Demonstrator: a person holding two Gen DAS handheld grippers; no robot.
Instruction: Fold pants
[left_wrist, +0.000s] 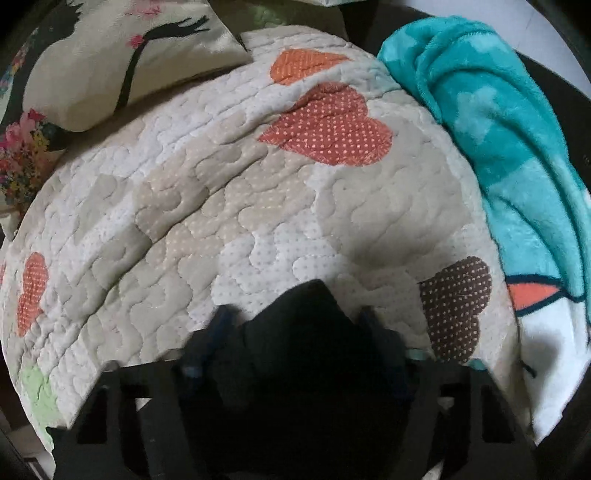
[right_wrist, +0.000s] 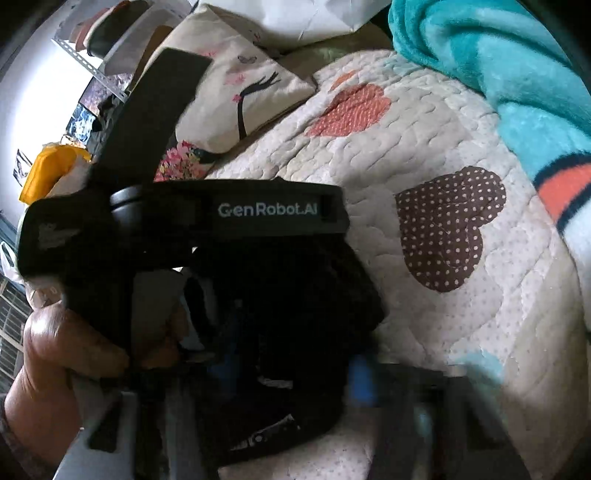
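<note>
1. One quilt (left_wrist: 229, 192) is covering the bed, a teal blanket (left_wrist: 509, 140) lying along its edge.
2. Black pants (left_wrist: 306, 332) are bunching up between the left gripper's (left_wrist: 299, 321) fingers, which are clamping them above the quilt.
3. Right gripper (right_wrist: 291, 373) is crowding close (blurred; grip unclear).
4. Judging by this, a fold is underway; next comes laying the cloth flat.

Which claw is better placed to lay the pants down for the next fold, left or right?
Left, probably. The left claw pinches the black pants above the quilt. The right claw is blurred, so its grip cannot be confirmed.
</note>
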